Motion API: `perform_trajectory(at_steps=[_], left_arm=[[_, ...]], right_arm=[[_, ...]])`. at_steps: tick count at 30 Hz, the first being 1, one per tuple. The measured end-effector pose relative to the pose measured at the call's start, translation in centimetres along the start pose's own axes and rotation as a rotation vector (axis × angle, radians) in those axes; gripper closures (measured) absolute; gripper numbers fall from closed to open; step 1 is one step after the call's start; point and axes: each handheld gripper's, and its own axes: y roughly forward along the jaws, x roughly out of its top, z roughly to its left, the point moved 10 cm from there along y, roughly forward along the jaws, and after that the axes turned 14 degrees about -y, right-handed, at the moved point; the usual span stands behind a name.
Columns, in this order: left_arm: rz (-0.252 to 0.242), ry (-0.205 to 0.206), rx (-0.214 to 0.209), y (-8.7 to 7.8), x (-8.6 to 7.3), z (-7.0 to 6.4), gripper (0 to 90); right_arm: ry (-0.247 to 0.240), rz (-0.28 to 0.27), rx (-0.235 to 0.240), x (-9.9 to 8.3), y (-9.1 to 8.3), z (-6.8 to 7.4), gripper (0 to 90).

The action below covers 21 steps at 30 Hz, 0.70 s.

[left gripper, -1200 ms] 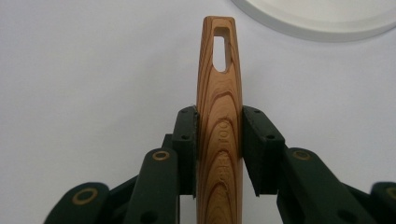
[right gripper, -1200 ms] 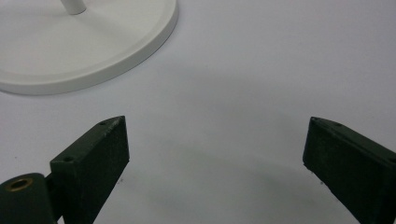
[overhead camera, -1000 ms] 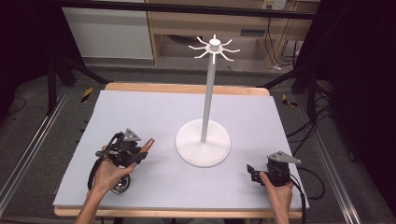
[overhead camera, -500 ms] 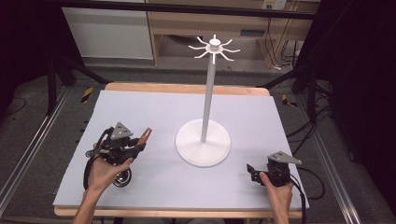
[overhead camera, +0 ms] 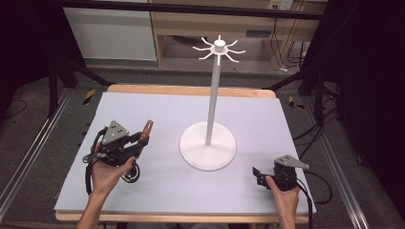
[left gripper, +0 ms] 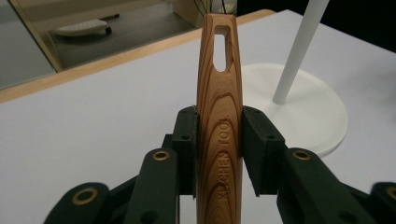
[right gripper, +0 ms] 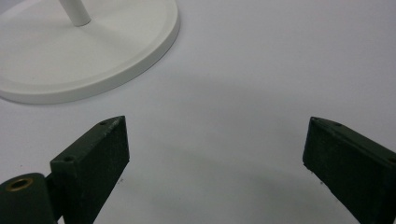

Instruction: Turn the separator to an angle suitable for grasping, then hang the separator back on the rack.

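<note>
Two hand-held grippers sit near the surface's (overhead camera: 157, 114) front edge. Left of the stand (overhead camera: 208, 150), the left hand-held gripper (left gripper: 218, 140) is clamped on a smooth, grained wooden handle (left gripper: 218, 93) stamped "KITCHEN TOOL", its slotted tip aimed toward the stand's round white base. Right of the stand, the right hand-held gripper (right gripper: 215, 154) gapes wide and empty over bare matte sheet, with open room around it. Beyond, a slim pole carries spoke-like hooks (overhead camera: 219, 48).
</note>
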Motion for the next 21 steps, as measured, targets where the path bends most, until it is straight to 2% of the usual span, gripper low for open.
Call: perform_trajectory(at_steps=[7,21], left_arm=[[-0.092,-0.032,-0.031,-0.7,2.0,-0.8,67.4],[-0.202,-0.036,-0.075,-2.2,5.7,-2.4,67.4]], right_arm=[[-0.003,-0.008,-0.001,0.1,0.0,-0.1,7.6],[0.003,-0.013,-0.002,0.1,-0.1,-0.1,7.6]])
